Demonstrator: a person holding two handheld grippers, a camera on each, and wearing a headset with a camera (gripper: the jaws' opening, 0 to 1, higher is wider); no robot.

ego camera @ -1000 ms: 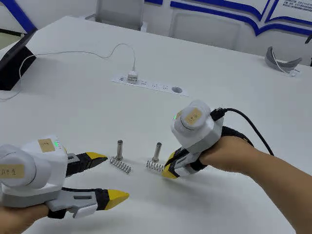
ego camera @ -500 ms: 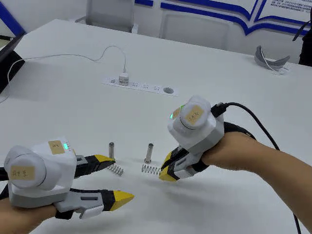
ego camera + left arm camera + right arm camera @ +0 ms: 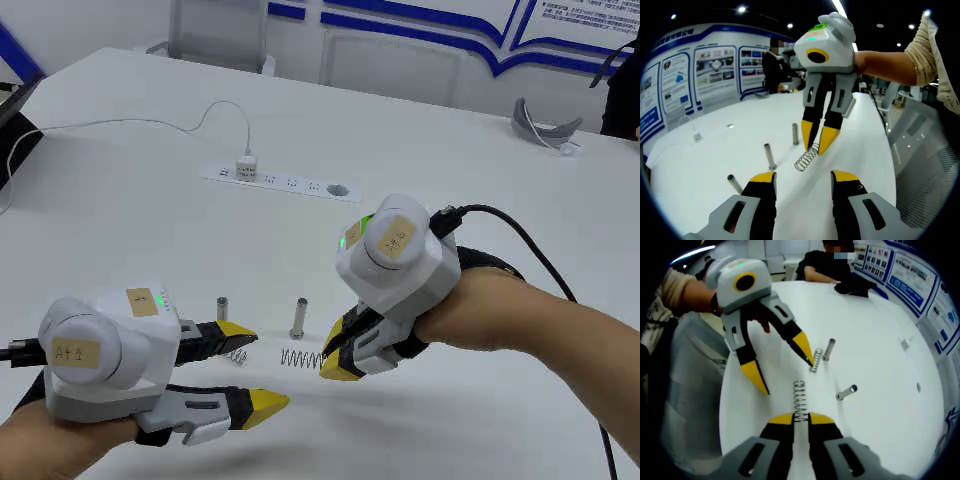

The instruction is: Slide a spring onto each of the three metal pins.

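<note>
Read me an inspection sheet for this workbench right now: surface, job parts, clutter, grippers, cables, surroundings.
Surface: white table, unmarked.
Job's things: three metal pins standing, all bare; one spring held by the right gripper; a second spring lying beside a pin.
Clutter: power strip with a white charger; grey band-shaped object at the far edge.
Grippers: right gripper shut on the spring's end; left gripper open, holding nothing.
Cables: white lead from the charger; black cable from the right gripper.
Surroundings: blue-and-white wall panels, a chair, a seated person.
</note>
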